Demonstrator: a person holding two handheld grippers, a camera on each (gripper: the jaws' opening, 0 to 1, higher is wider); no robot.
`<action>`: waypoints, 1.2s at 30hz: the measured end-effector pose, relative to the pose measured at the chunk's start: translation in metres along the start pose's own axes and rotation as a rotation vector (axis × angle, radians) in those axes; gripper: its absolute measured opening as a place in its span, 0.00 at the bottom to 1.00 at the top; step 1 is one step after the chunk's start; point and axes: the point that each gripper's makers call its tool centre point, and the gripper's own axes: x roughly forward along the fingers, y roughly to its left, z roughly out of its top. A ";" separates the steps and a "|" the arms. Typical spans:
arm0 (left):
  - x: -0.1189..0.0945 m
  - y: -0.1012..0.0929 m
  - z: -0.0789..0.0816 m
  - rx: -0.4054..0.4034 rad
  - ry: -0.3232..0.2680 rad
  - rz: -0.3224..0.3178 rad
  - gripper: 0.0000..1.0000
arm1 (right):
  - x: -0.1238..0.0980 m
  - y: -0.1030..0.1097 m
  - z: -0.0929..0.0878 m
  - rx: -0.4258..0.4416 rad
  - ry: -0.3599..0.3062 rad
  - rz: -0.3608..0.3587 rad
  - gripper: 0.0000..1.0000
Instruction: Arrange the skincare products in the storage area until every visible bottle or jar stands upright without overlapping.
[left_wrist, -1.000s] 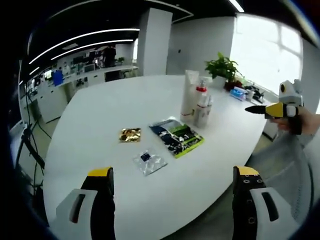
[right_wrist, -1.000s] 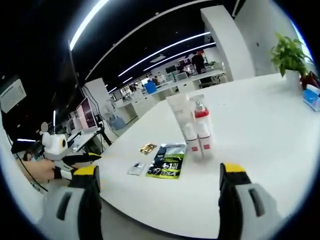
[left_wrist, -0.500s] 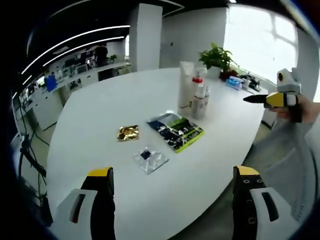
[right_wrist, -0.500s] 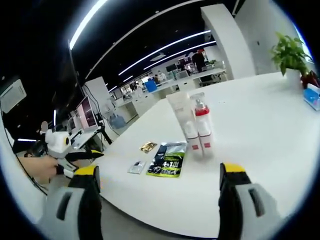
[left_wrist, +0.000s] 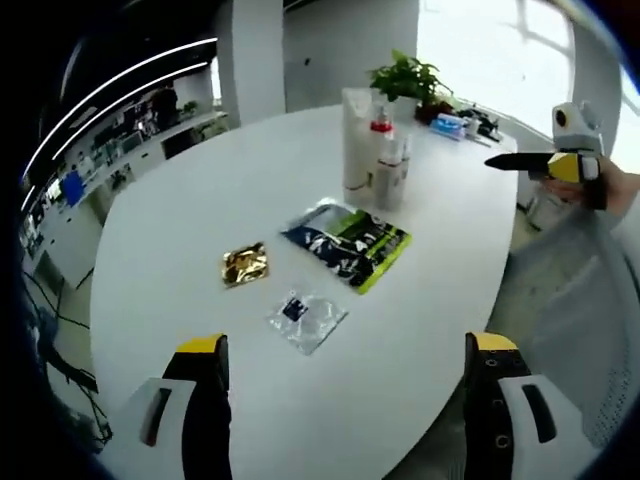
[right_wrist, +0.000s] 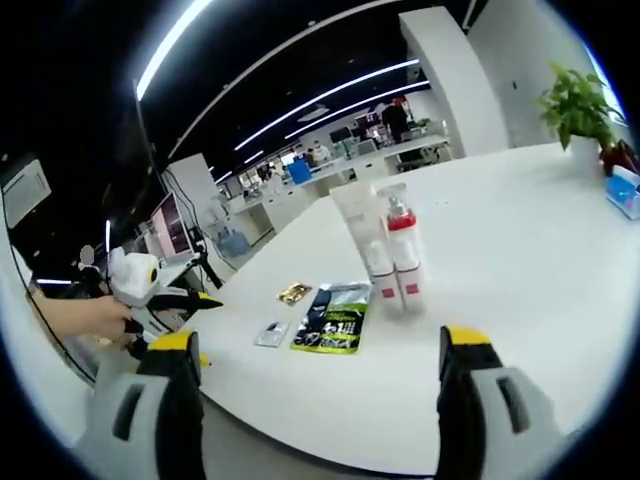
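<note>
Skincare bottle cluster (left_wrist: 375, 160), upright and touching mid-table behind the dark sachet (left_wrist: 347, 244): lies at 1 o'clock from the left gripper (left_wrist: 345, 395), 12 o'clock from the right gripper (right_wrist: 318, 385); both wide open, empty, off the table edge (left_wrist: 455, 330), neither clearly nearer.

Bottles (right_wrist: 395, 262) upright (sachets (right_wrist: 333, 318) beside), right tool (right_wrist: 320, 375) open.

L tool (left_wrist: 345, 365) & R tool (right_wrist: 315, 360): jaws wide apart, holding nothing.
</note>
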 end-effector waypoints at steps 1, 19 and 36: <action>0.003 0.003 0.000 0.020 0.016 -0.004 0.96 | 0.000 0.000 0.000 -0.001 0.002 0.000 1.00; 0.042 0.018 -0.005 0.170 0.178 -0.097 0.91 | 0.001 -0.003 -0.003 -0.004 0.020 -0.017 1.00; 0.070 0.029 -0.014 0.231 0.284 -0.160 0.77 | 0.001 -0.007 -0.005 -0.001 0.031 -0.034 0.98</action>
